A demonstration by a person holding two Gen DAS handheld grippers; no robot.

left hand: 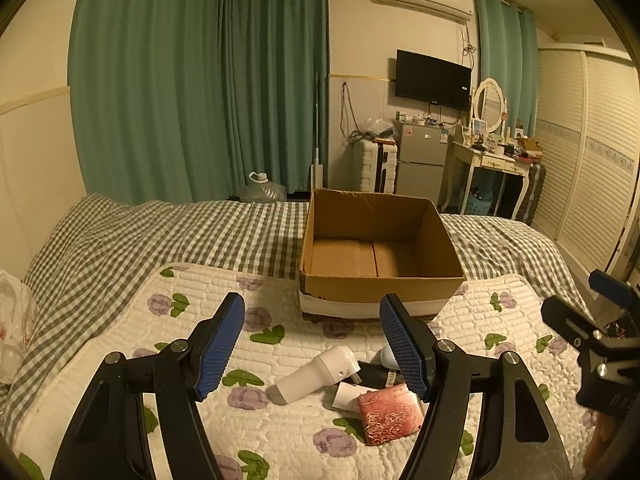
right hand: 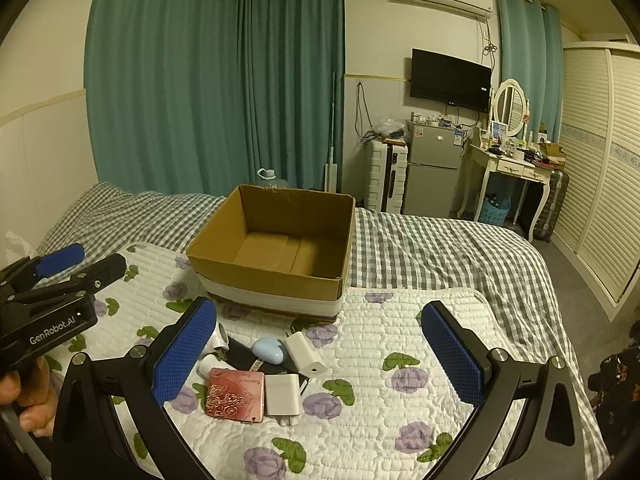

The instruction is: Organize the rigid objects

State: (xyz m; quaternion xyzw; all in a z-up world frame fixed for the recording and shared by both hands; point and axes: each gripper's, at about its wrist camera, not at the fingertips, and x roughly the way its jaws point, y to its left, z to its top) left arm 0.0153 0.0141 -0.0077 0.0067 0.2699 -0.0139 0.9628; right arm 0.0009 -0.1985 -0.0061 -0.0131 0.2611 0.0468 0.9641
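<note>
An open cardboard box (left hand: 380, 276) (right hand: 264, 276) stands on the bed, with nothing showing inside it. In front of it lies a small pile: a white hair-dryer-like device (left hand: 316, 376) (right hand: 218, 340), a red embossed case (left hand: 390, 408) (right hand: 236, 394), a pale blue heart-shaped item (right hand: 268, 350), a white power adapter (right hand: 306, 354), a white plug block (right hand: 282, 394) and a black item (left hand: 374, 374) beneath. My left gripper (left hand: 312, 340) hovers open above the pile, holding nothing. My right gripper (right hand: 320, 348) is open too, just right of the pile.
A white quilted mat with purple flowers (left hand: 280, 432) (right hand: 380, 360) lies on a grey checked bedspread (left hand: 160, 232) (right hand: 440, 256). Behind the bed are green curtains (left hand: 200, 80), a suitcase (right hand: 386, 178), a small fridge (right hand: 434, 170), a dressing table (right hand: 508, 168) and a louvred wardrobe (right hand: 600, 160).
</note>
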